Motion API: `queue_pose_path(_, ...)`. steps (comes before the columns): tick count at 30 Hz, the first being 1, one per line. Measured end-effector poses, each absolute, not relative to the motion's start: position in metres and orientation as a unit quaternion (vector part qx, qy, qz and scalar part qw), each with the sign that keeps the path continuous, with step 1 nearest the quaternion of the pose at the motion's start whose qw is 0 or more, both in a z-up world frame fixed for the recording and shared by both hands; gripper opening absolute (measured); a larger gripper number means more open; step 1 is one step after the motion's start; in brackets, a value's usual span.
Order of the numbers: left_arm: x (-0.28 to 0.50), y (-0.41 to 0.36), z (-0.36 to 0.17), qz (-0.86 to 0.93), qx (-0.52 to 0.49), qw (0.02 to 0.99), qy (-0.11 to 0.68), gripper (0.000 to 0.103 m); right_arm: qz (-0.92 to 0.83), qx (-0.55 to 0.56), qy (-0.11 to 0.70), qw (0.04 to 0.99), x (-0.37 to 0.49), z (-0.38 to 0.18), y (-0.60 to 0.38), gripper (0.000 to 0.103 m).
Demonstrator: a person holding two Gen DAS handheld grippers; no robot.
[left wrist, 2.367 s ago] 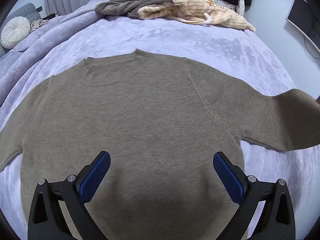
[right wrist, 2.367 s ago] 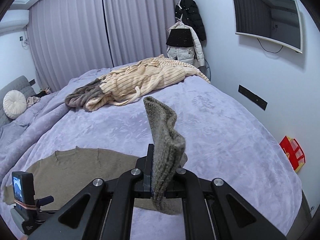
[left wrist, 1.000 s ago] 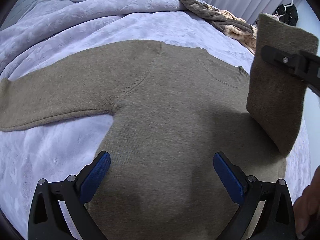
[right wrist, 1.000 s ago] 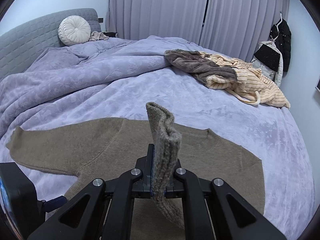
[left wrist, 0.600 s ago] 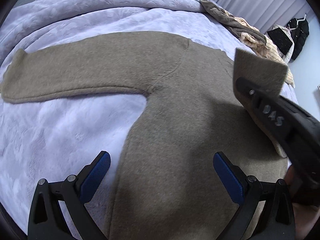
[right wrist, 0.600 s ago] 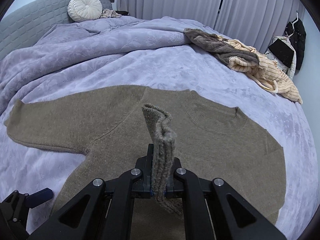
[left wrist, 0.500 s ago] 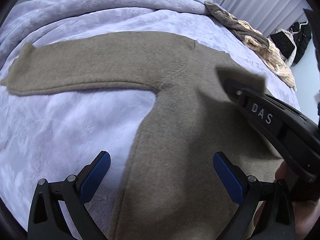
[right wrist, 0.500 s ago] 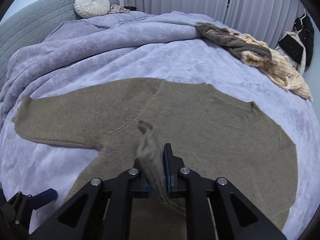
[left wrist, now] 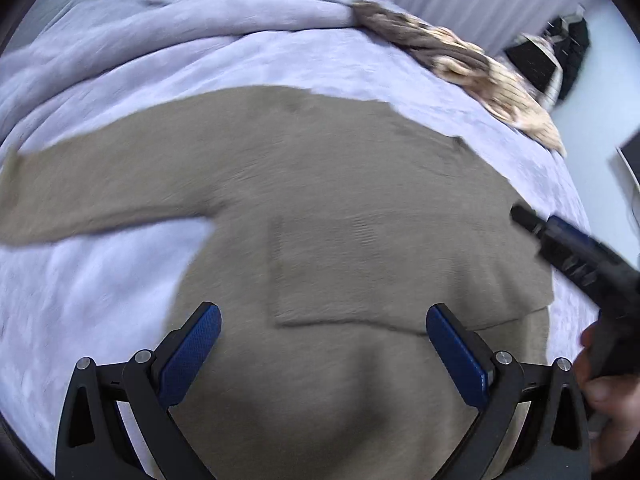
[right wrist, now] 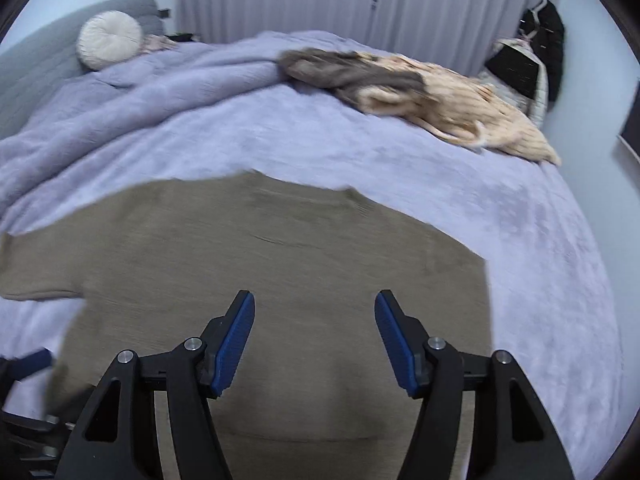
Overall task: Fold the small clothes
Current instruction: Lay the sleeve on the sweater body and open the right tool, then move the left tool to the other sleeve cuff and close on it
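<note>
An olive-brown sweater lies flat on the lavender bed. Its right sleeve is folded across the body, and its left sleeve stretches out to the left. My left gripper is open and empty above the lower body of the sweater. My right gripper is open and empty above the sweater; it also shows in the left wrist view at the right, held by a hand.
A pile of beige striped and grey-brown clothes lies at the far side of the bed. A round cream cushion sits by the grey headboard. Jackets hang at the far right wall.
My right gripper carried the right sleeve across the sweater's body, opened and let it go. The sleeve now lies flat on the body. My left gripper stayed open.
</note>
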State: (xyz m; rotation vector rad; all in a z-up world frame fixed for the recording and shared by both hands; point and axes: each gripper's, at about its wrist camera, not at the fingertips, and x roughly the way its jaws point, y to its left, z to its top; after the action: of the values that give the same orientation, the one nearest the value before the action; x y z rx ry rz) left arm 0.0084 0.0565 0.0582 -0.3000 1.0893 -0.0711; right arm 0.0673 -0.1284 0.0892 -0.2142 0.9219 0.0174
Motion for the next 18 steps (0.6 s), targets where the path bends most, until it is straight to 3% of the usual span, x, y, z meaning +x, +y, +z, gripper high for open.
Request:
queue_pose_path(8, 0.070, -0.013, 0.018, -0.087, -0.086, 0.822, 0.556, 0.103, -0.049, -0.090, 0.510, 0.854, 0.071, 0.031, -0.185, 0.066)
queue_pose_path(13, 0.044, 0.015, 0.017, -0.038, -0.029, 0.837, 0.545, 0.103, -0.013, -0.147, 0.488, 0.860, 0.055, 0.028, -0.153, 0.066)
queue_pose_path(16, 0.025, 0.049, 0.028, -0.020, -0.058, 0.840, 0.538, 0.103, -0.025, -0.163, 0.461, 0.872, 0.049, 0.028, -0.134, 0.067)
queue_pose_path(18, 0.014, 0.073, 0.033, -0.007, -0.084, 0.841, 0.534, 0.103, 0.025, -0.161, 0.483, 0.860, 0.046, 0.019, -0.116, 0.065)
